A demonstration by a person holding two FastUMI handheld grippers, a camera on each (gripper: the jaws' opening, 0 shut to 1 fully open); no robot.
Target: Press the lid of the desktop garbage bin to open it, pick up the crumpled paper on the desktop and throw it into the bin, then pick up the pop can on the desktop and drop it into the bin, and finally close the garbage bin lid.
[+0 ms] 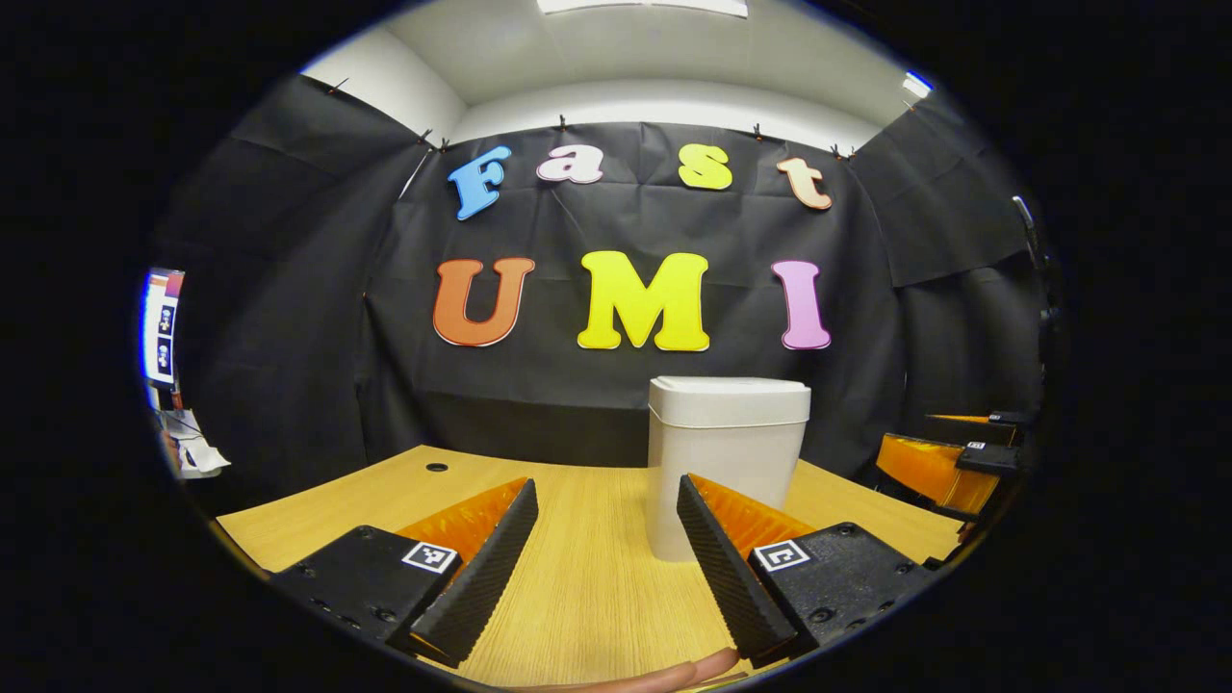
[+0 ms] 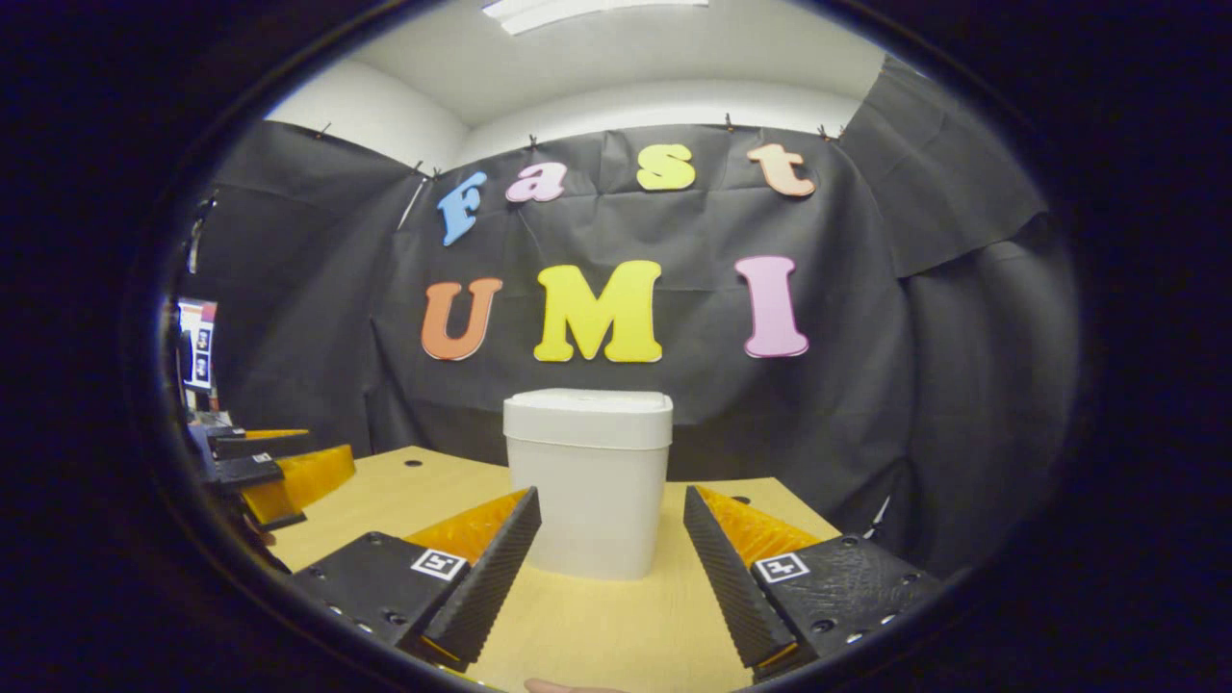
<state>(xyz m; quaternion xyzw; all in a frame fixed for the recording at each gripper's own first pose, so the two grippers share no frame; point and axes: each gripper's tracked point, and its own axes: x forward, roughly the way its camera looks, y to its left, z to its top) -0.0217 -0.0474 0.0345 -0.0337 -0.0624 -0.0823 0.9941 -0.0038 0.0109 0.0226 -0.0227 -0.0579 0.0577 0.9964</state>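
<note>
Closed garbage bin (image 2: 587, 491) stands near the tabletop's (image 1: 577, 597) far edge. Left hand-held gripper (image 1: 606, 568) and right hand-held gripper (image 2: 608, 573) both released, empty. Best pressed squarely on the lid (image 2: 587, 414).

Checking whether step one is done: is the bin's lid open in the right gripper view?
No, the lid sits flat and closed on the bin.

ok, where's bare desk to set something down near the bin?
Bare wood lies in front of the garbage bin, running back between the open fingers of the right gripper. In the left gripper view, the desktop left of the bin is bare out to the cable hole, as is the strip between the left gripper fingers. It's tight where each gripper flanks the bin.
</note>
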